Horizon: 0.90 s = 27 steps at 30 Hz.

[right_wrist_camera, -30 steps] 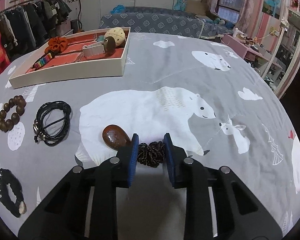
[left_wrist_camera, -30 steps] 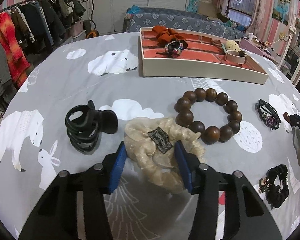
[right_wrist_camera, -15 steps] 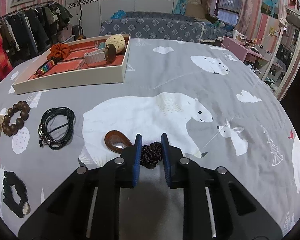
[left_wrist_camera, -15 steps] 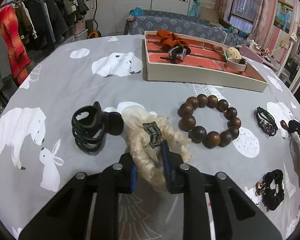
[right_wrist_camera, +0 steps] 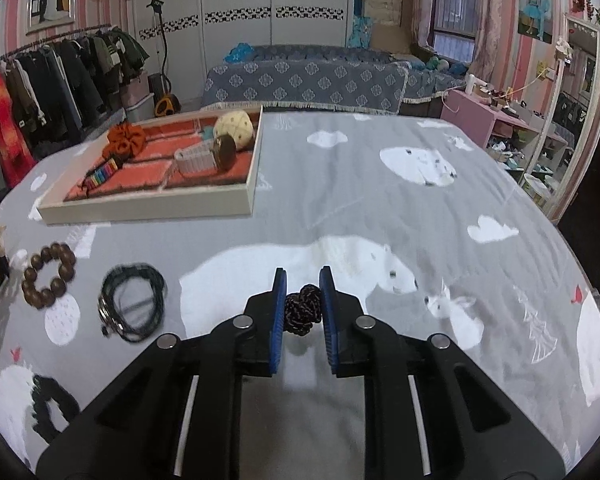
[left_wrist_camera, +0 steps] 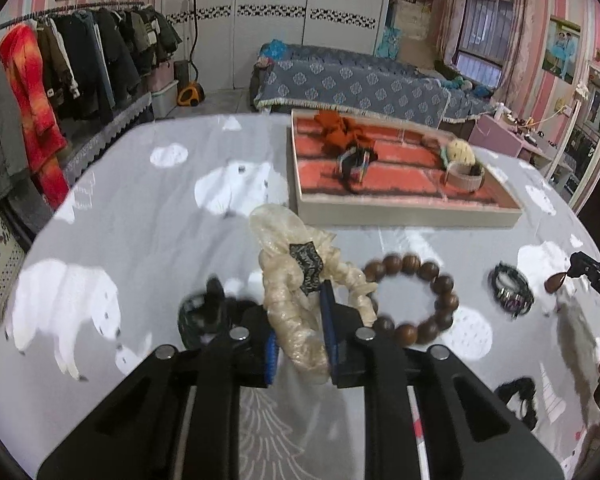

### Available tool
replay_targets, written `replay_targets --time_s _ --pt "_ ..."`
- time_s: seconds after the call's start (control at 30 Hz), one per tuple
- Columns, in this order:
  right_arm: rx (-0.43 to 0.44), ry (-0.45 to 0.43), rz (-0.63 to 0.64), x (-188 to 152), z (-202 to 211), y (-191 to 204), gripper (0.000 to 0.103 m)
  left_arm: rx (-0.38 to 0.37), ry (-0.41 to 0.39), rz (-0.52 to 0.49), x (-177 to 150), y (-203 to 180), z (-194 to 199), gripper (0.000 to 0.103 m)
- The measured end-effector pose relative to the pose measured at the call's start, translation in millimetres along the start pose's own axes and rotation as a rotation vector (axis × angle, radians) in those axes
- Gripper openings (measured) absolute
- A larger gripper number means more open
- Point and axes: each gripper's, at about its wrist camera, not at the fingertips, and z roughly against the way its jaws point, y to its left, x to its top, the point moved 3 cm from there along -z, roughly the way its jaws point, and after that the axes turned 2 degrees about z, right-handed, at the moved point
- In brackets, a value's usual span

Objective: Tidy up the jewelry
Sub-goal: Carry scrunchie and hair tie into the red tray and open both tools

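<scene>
left tool [left_wrist_camera: 300, 340] pinches the soft, light scrunchie [left_wrist_camera: 296, 280] at its 6 o'clock fold; right tool [right_wrist_camera: 303, 314] clamps a limp cord knot [right_wrist_camera: 301, 314].

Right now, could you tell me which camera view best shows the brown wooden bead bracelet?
The left wrist view: the brown wooden bead bracelet lies close, its ring nearly whole, just right of the left gripper. The right wrist view shows it smaller, near the left edge.

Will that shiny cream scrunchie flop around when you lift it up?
Probably. The crinkly cream fabric scrunchie already droops in loose folds on both sides of the left gripper, so it looks soft and floppy. It seems light, and the pads squash it, so it is unlikely to slip.
</scene>
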Motion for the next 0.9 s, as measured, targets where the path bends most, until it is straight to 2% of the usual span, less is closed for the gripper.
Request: replay_targets --time_s 0.13,0.43,0.9 --pt "0.000 -0.023 0.012 19 2 4 0.017 -0.023 -0.026 0.003 26 0 7 0.019" --pt "0.026 -0.055 0.016 61 -4 12 0.017 -0.017 -0.071 -0.008 77 -1 6 0.019" --pt "0.109 -0.097 0.052 133 -45 58 0.017 -0.075 -0.082 -0.013 131 -38 -44 0.019"
